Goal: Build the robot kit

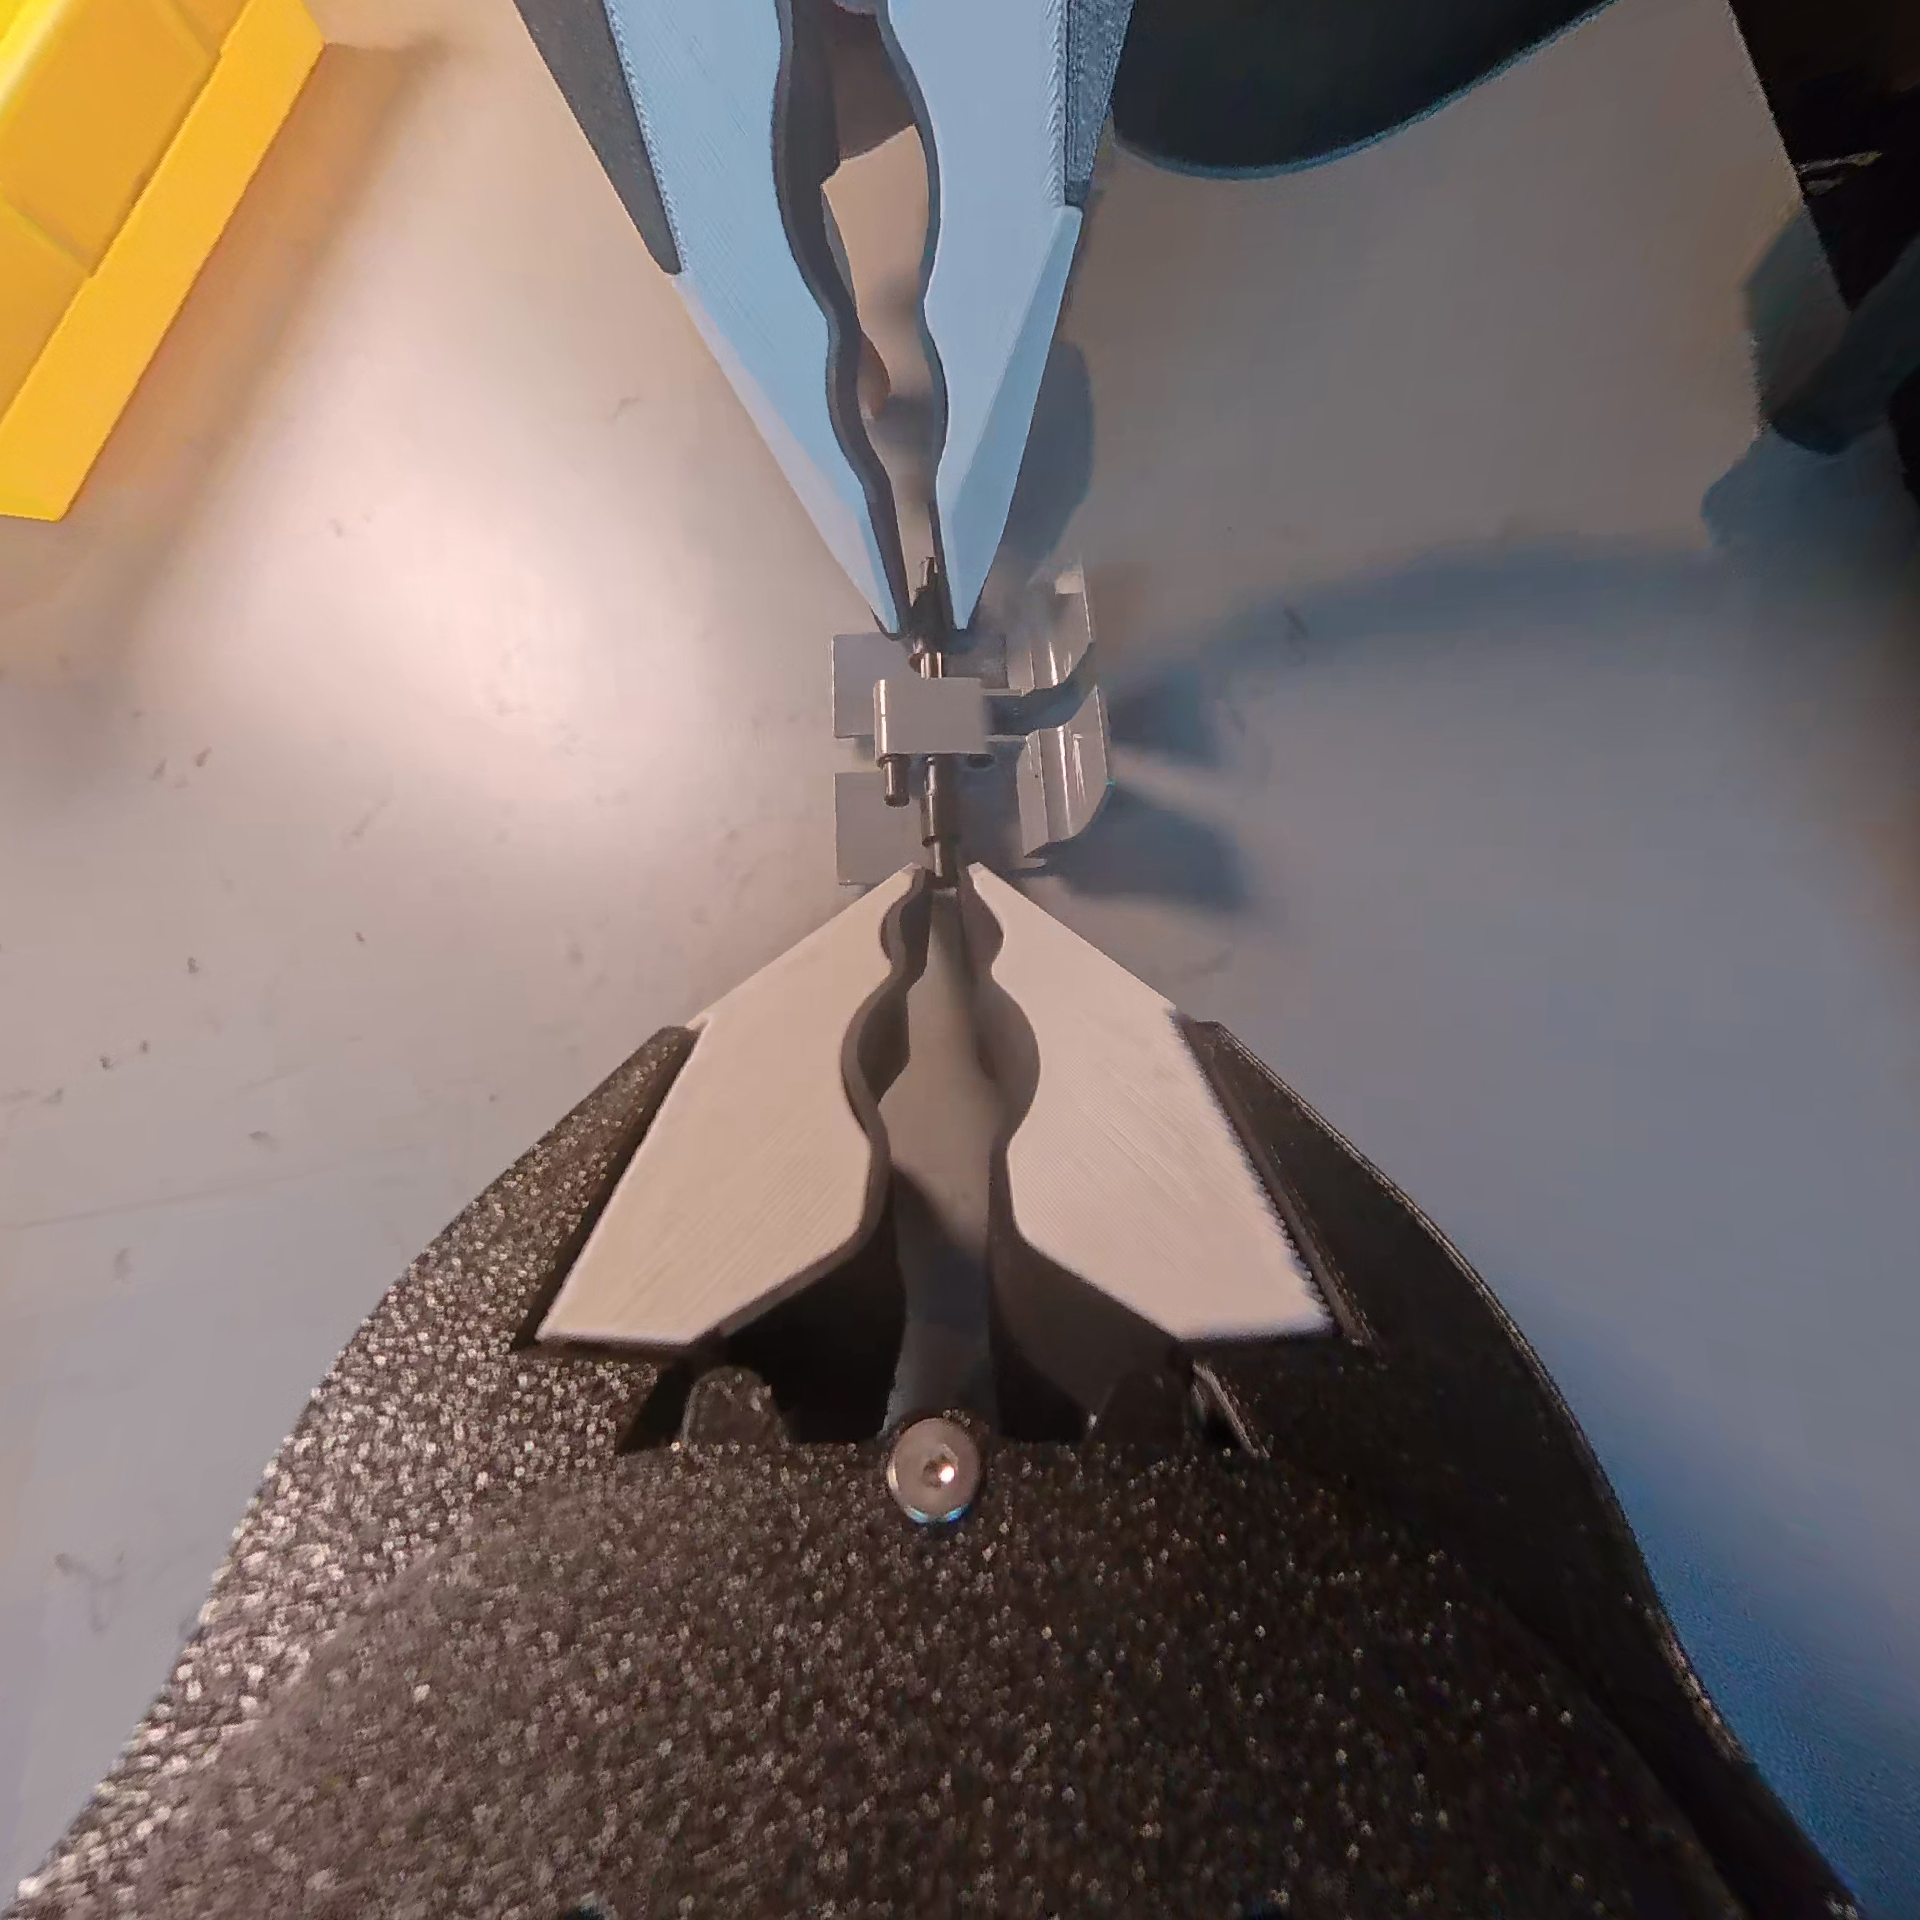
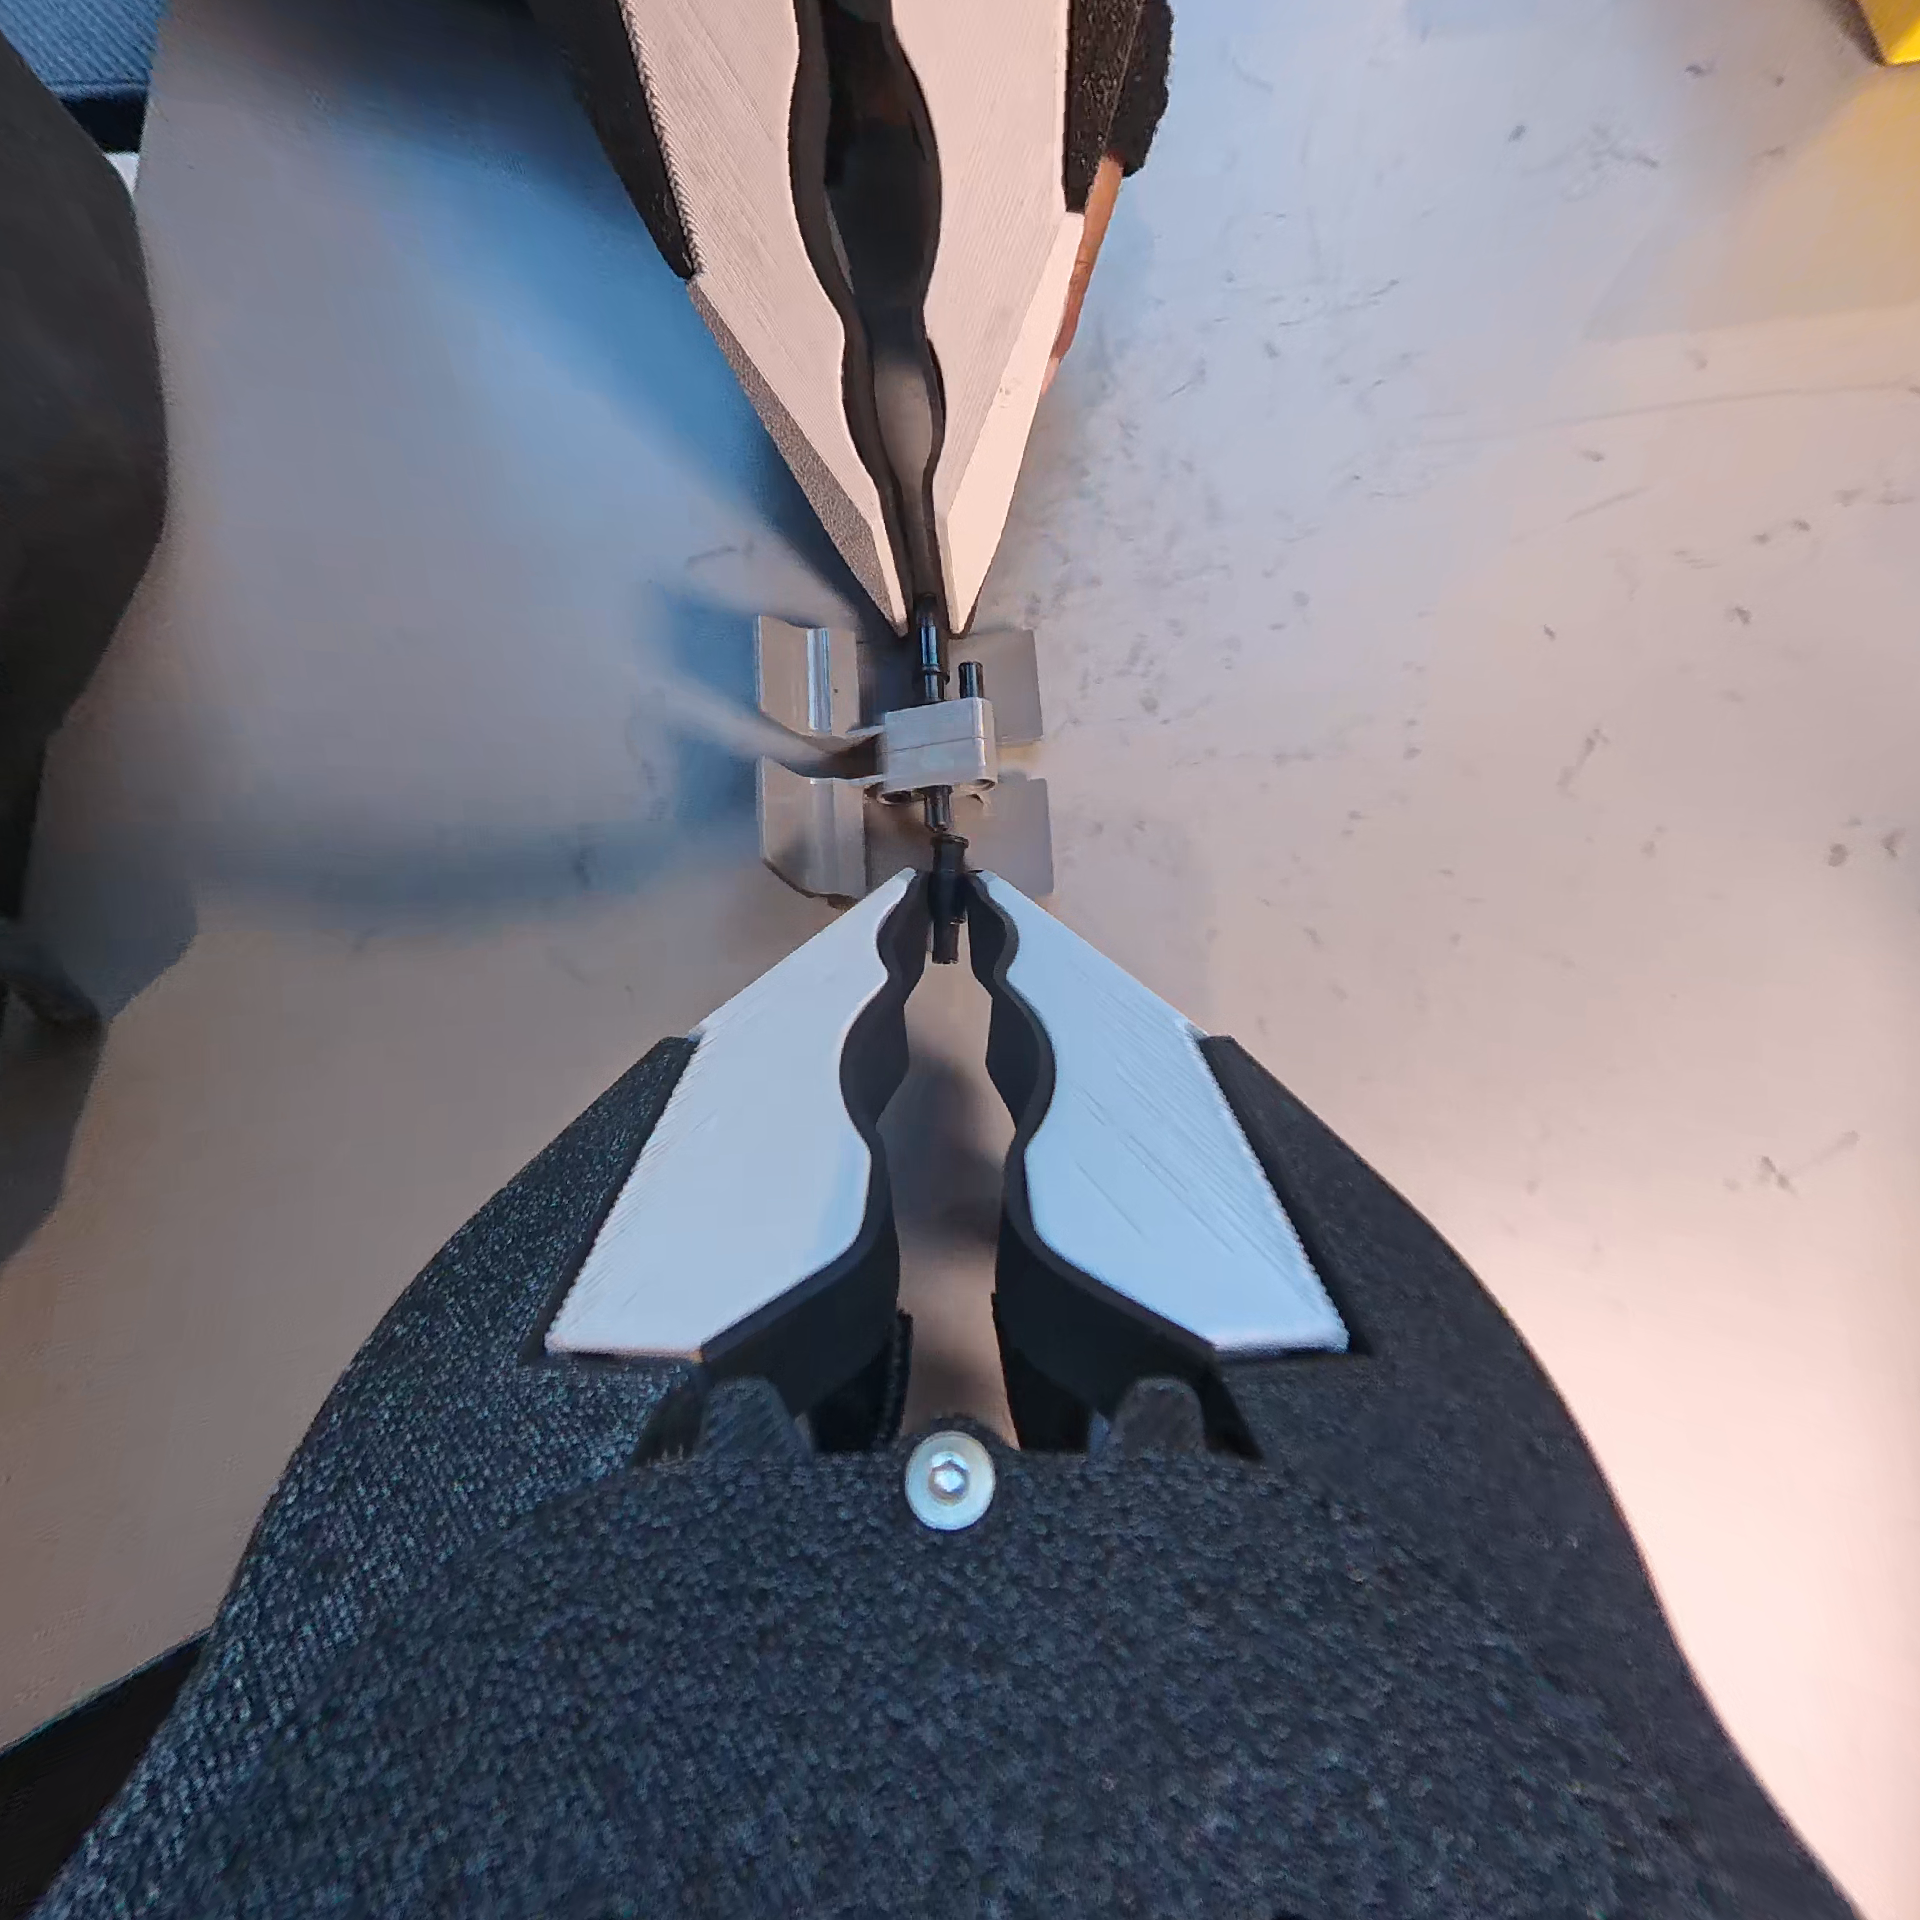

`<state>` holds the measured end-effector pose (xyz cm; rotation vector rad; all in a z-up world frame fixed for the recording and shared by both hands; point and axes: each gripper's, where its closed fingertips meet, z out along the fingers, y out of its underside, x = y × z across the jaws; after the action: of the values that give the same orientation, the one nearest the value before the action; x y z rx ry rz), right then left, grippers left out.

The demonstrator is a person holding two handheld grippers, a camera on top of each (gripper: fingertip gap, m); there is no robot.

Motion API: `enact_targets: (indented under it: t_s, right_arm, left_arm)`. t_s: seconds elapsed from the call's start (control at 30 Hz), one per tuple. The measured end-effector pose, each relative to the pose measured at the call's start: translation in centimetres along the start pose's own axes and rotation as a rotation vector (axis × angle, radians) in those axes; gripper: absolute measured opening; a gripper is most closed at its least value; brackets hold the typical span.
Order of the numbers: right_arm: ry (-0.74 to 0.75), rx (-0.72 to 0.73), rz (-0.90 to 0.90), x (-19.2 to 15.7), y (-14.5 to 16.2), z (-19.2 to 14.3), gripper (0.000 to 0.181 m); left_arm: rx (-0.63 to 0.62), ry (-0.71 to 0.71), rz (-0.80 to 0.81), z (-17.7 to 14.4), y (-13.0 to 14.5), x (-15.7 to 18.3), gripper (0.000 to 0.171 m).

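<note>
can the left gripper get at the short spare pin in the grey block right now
Probably not yet: the left gripper is shut on the middle pin. The spare pin juts from the grey block just beside its tips, nothing between, so it would likely have to let go first.

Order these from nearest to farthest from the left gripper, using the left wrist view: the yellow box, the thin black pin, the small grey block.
1. Thin black pin, at the left gripper tips.
2. Small grey block, straight ahead, mid-pin.
3. Yellow box, far upper left.
</note>
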<state>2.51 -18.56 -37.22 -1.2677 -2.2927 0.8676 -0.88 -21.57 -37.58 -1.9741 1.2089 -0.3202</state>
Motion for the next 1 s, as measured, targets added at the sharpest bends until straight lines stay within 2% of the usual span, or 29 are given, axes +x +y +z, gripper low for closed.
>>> enact_targets:
  t_s: [0.5, 0.77, 1.0]
  right_arm:
    - [-0.012, 0.044, -0.036, -0.37, -0.3, -0.08, 0.007]
    - [0.041, 0.044, -0.098, -0.13, -0.76, -0.2, 0.007]
    - [0.11, -0.063, -0.19, -0.06, -0.43, 0.11, 0.007]
  left_arm:
    - [-0.008, 0.01, -0.037, 0.04, 0.0, 0.06, 0.003]
    - [-0.036, 0.01, -0.105, -0.06, 0.09, -0.12, 0.002]
    - [-0.083, 0.016, -0.171, -0.07, 0.06, 0.0, 0.002]
